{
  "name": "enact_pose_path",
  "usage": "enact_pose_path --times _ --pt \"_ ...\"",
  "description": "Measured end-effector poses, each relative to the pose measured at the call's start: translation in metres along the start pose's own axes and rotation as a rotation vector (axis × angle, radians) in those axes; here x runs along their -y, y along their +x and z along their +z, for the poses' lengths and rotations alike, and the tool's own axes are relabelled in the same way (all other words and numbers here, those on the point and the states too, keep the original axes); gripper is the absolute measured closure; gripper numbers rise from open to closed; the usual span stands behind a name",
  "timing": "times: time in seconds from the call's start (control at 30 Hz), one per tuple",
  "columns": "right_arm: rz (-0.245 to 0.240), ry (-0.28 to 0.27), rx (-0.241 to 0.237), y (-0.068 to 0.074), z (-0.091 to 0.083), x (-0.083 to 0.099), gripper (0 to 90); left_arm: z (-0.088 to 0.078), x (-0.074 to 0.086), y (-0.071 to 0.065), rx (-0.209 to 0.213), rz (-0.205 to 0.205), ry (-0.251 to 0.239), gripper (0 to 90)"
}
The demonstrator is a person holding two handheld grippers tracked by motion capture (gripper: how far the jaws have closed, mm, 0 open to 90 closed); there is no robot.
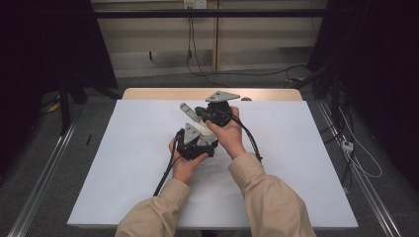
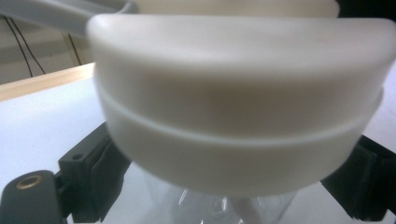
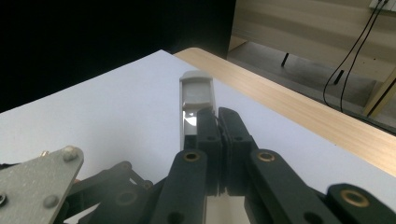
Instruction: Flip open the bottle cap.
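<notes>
**Both grippers meet on one white container mid-table**

Nearest, the left gripper (image 1: 195, 140) clamps a clear container (image 2: 219, 205) under its white lid (image 2: 238, 98), jaws pressing both sides. Just beyond, the right gripper (image 1: 210, 114) has its jaws closed on the grey handle (image 3: 196, 100), which juts past the fingertips above the white table (image 1: 296, 148).

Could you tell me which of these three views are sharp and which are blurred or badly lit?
High view: evenly lit on the white table sheet, dark at both sides. Left gripper view: the white lid sits so close that it is soft and out of focus. Right gripper view: the right gripper and the grey handle are fairly sharp, background black at upper left.
</notes>
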State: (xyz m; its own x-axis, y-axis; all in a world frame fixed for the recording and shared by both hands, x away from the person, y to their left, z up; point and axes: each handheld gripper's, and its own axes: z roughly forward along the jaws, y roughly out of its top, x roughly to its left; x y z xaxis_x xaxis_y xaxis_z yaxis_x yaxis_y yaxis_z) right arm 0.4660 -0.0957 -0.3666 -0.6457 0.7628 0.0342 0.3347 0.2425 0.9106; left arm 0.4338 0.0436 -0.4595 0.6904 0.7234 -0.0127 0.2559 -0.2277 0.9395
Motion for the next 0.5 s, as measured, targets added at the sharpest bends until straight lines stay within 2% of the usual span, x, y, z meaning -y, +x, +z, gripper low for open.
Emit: enact_pose_path --times 0.07,0.1,0.5 --pt "-0.003 -0.003 0.002 -0.0002 -0.0014 -0.0005 87.3 -0.0005 0.0003 0.0006 0.0 -0.012 0.001 8.7" --pt "-0.001 -0.005 0.003 0.0001 -0.0019 -0.0007 87.1 -0.0012 0.0002 0.0018 -0.004 0.0 0.005 8.7" --pt "0.0 -0.004 0.002 0.0038 -0.0027 -0.0016 81.1 -0.0052 0.0017 0.0022 -0.007 -0.008 -0.001 8.6"
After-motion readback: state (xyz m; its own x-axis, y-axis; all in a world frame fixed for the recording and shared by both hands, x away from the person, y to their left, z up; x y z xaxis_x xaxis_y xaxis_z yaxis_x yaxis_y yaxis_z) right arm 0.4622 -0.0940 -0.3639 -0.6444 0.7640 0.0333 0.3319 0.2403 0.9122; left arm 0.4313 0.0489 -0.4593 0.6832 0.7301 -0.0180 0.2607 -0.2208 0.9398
